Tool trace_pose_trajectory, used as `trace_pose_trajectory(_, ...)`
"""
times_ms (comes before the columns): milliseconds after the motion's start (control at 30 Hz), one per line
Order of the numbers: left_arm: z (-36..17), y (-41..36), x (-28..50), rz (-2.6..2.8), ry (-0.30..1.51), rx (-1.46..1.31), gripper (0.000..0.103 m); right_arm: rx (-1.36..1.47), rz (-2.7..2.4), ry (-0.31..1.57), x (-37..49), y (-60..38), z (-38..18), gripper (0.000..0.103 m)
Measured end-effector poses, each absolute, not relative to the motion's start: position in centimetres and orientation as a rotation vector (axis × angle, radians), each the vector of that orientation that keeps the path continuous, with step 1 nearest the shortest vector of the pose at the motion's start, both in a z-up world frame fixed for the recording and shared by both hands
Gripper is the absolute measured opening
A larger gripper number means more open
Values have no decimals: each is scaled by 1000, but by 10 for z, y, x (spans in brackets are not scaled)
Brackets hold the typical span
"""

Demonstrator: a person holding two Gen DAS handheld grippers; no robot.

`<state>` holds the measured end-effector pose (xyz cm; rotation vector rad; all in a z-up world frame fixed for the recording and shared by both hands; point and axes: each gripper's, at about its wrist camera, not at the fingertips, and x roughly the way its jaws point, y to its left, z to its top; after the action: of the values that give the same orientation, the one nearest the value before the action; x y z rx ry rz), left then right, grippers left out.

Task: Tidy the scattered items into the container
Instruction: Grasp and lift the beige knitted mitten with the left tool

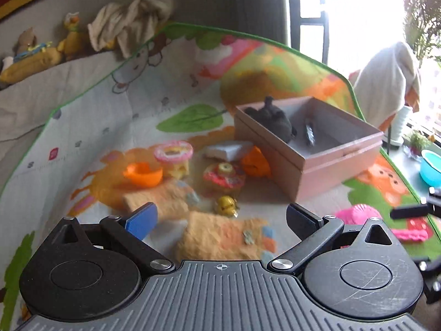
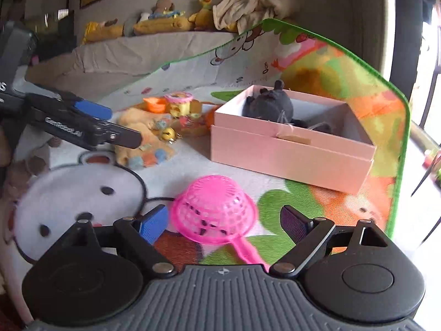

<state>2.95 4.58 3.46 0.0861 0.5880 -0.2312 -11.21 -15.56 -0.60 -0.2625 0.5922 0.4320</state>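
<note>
Lying between wide-open right claw [image 2: 223,224] jaws: pink sieve [image 2: 216,209]; pink box [image 2: 289,151] at one o'clock, ungripped; left claw [image 1: 222,216] open, empty over orange cloth [image 1: 223,237].

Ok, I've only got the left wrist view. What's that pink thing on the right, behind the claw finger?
Observer: A pink strainer, lying dome up on the mat.
Operator: Is the right claw holding it?
Observer: No. The right claw is open wide, with the strainer just ahead between its fingers, not gripped.
Operator: Where's the handle?
Observer: It points back toward the claw's body, away from the pink box.
</note>
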Motion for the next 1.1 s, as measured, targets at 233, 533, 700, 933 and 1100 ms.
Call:
trace_pose_trajectory(233,14,49,40,-172,626,77,102,-29,686,807,-112,-172,-6,94)
trace_pose_trajectory(533,9,60,33,-278,656,-64,102,-221,608,645,-111,-152,9,95)
trace_pose_trajectory(700,17,45,0,-503,675,-85,102,-280,647,675,-94,-141,0,95)
trace_pose_trajectory(933,28,45,-10,-364,620,37,102,-185,594,727,-75,-136,-8,82)
trace_pose_trajectory(1100,18,58,18,-185,636,46,102,-88,431,730,-79,-161,-11,82)
